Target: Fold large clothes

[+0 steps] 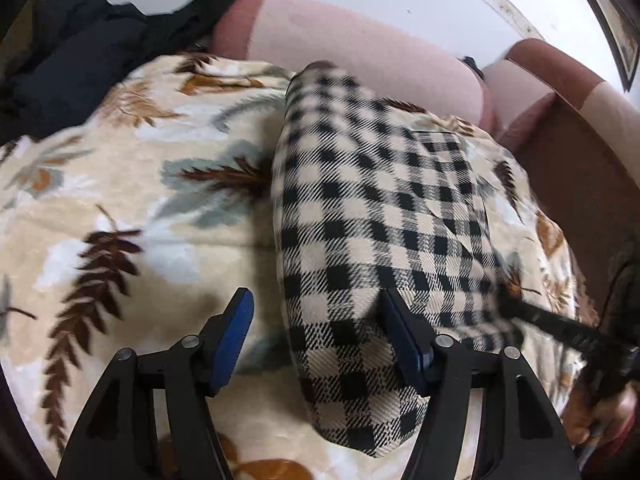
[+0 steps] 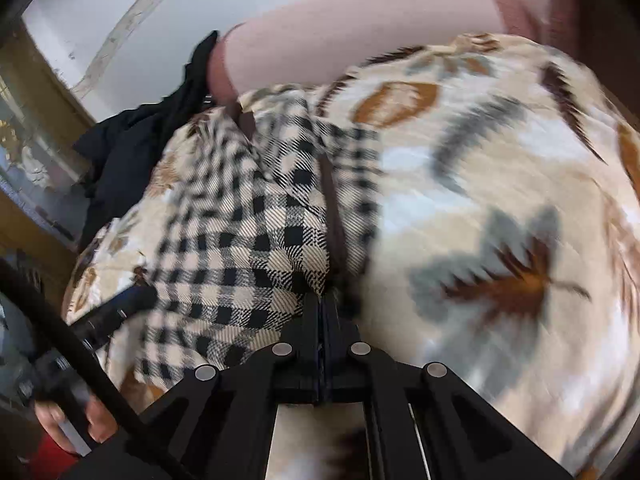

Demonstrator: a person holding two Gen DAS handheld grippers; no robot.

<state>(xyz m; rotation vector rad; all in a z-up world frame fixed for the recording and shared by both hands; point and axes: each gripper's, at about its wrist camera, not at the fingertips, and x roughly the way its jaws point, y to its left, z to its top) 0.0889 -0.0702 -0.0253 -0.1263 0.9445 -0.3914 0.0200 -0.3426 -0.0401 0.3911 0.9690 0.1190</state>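
Note:
A black-and-cream checked garment (image 1: 372, 216) lies folded in a long strip on a leaf-patterned blanket (image 1: 132, 200). My left gripper (image 1: 316, 300) is open, its blue pads (image 1: 234, 332) astride the garment's near left edge, with no grip on it. In the right wrist view the same garment (image 2: 256, 232) lies left of centre, with a dark brown lining strip showing along its edge. My right gripper (image 2: 325, 300) is shut on that edge of the checked garment. The right gripper's finger (image 1: 552, 320) also shows in the left wrist view, at the garment's right side.
A pile of black clothes (image 1: 76, 64) lies at the far left of the blanket. A pink and brown cushion (image 1: 360, 52) sits behind the garment. A brown sofa arm (image 1: 580, 176) rises at the right. The other hand (image 2: 76, 420) shows at lower left in the right wrist view.

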